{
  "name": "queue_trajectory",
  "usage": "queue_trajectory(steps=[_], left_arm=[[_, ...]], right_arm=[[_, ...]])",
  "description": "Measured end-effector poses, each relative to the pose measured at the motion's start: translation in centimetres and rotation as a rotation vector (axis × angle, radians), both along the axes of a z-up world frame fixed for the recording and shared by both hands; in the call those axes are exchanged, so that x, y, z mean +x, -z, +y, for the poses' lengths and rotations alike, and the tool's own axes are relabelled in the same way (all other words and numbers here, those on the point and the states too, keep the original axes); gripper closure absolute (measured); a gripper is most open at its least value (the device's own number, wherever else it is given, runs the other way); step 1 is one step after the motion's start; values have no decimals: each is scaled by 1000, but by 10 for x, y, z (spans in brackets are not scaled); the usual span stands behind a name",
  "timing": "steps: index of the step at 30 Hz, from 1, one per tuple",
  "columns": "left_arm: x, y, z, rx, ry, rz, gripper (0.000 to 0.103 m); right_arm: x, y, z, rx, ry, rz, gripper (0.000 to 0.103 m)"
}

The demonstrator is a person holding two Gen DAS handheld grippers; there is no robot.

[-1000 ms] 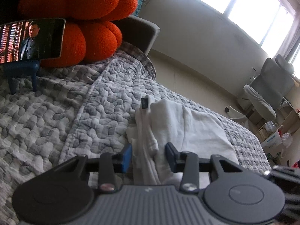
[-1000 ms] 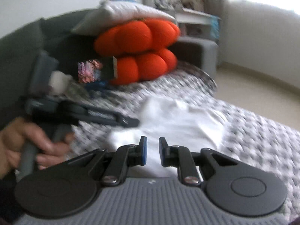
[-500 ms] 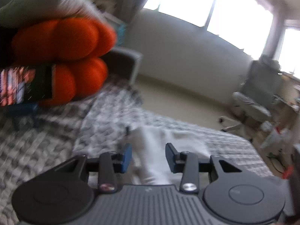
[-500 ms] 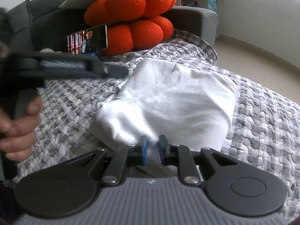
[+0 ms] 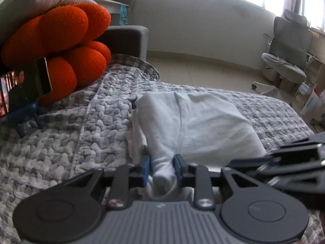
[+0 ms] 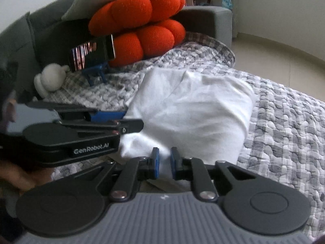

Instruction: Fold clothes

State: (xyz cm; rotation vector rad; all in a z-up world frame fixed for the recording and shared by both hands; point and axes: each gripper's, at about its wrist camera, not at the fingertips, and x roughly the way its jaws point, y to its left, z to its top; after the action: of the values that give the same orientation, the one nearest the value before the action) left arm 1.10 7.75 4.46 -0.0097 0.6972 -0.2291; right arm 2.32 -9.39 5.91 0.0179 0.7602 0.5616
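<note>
A white garment [image 5: 203, 122] lies partly folded on the grey quilted blanket [image 5: 71, 142]. My left gripper [image 5: 162, 169] is at its near left edge. Its jaws are closing, and a thick roll of the white cloth is pinched between the blue pads [image 5: 145, 169]. In the right wrist view the garment [image 6: 193, 109] fills the middle. My right gripper [image 6: 164, 162] is at its near edge, jaws closing on a fold of cloth. The left gripper's black body [image 6: 81, 138] sits just left of it, held by a hand [image 6: 26, 181].
An orange knobbly cushion [image 5: 61, 46] leans on the grey sofa arm [image 5: 126, 38] at the back left. In front of it a phone on a blue stand [image 5: 26, 87] plays video. A white plush toy [image 6: 48, 79] lies nearby. An office chair [image 5: 288, 50] stands on the floor, right.
The left gripper has rolled level and shifted along the garment's edge; its jaws narrowed onto a roll of cloth. The right jaws narrowed on the near fold.
</note>
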Motion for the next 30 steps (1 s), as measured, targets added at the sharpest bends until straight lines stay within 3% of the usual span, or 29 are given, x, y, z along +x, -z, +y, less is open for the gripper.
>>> queue_trajectory(steps=[6, 12, 24, 30], left_arm=[[-1, 0, -1, -19, -1, 9, 75], [0, 1, -2, -25, 1, 9, 75], [2, 2, 1, -43, 5, 12, 75], [1, 1, -1, -37, 5, 11, 75]], right_arm=[[0, -11, -52, 101, 158, -31, 83], [4, 9, -35, -64, 144, 26, 83], [-13, -9, -51, 35, 132, 40, 83], [-14, 2, -40, -52, 103, 60, 82]])
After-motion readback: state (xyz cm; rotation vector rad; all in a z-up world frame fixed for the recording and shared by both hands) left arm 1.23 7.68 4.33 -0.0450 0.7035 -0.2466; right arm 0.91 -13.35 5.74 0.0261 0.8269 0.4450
